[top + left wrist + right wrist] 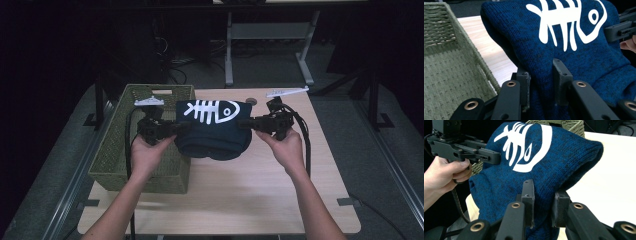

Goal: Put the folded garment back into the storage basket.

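Note:
A folded dark blue knit garment with a white fish-skeleton print hangs above the wooden table, held from both sides. My left gripper is shut on its left edge, right beside the green woven basket. My right gripper is shut on its right edge. In the left gripper view the knit is pinched between the jaws of the left gripper, with the basket to the left. In the right gripper view the right gripper clamps the garment, and the left gripper grips it farther off.
The basket stands on the table's left part and hangs over its left edge. A small dark round thing lies near the table's far edge. Beyond the table stand the legs of another desk and cables on a dark floor.

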Tool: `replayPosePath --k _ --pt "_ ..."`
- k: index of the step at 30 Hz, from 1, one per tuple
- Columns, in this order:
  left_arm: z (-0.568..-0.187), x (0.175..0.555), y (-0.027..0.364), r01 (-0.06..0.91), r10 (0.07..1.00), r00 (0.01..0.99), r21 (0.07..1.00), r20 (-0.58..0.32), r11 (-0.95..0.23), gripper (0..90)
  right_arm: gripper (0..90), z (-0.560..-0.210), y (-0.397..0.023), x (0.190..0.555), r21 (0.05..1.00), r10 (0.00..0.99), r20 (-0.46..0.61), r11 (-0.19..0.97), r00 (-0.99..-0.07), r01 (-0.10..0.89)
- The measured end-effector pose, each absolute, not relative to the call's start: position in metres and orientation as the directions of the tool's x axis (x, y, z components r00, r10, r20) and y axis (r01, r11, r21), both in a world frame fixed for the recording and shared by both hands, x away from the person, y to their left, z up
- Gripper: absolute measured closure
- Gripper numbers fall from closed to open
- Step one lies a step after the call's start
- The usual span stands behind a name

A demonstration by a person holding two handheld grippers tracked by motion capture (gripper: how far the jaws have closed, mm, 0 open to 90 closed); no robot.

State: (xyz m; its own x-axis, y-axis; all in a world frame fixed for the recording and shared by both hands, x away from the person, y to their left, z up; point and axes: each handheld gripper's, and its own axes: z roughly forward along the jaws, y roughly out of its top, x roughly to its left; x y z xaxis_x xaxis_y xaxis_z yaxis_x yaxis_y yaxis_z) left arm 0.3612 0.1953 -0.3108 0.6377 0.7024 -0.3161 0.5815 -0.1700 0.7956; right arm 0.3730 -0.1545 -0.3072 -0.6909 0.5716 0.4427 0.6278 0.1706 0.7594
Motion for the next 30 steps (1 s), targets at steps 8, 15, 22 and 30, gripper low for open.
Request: replayPosePath --k 8,15,22,30 --pt "-0.309 0.361 0.204 0.585 0.711 0.628 0.794 -0.316 -0.164 70.7 75.5 -0.307 -0.144 0.377 0.761 0.56 0.447 0.172 -0.698 0.625" --pt "-0.308 0.36 0.215 0.584 0.721 0.619 0.797 -0.312 -0.157 70.7 75.5 -0.305 -0.134 0.38 0.759 0.553 0.452 0.174 -0.7 0.628" --pt "-0.307 0.359 0.223 0.585 0.728 0.61 0.798 -0.314 -0.146 70.6 75.5 -0.303 -0.125 0.382 0.763 0.542 0.449 0.182 -0.71 0.621" --pt "-0.306 0.358 0.232 0.588 0.737 0.599 0.796 -0.313 -0.14 70.5 75.5 -0.304 -0.114 0.387 0.762 0.531 0.45 0.192 -0.718 0.619"
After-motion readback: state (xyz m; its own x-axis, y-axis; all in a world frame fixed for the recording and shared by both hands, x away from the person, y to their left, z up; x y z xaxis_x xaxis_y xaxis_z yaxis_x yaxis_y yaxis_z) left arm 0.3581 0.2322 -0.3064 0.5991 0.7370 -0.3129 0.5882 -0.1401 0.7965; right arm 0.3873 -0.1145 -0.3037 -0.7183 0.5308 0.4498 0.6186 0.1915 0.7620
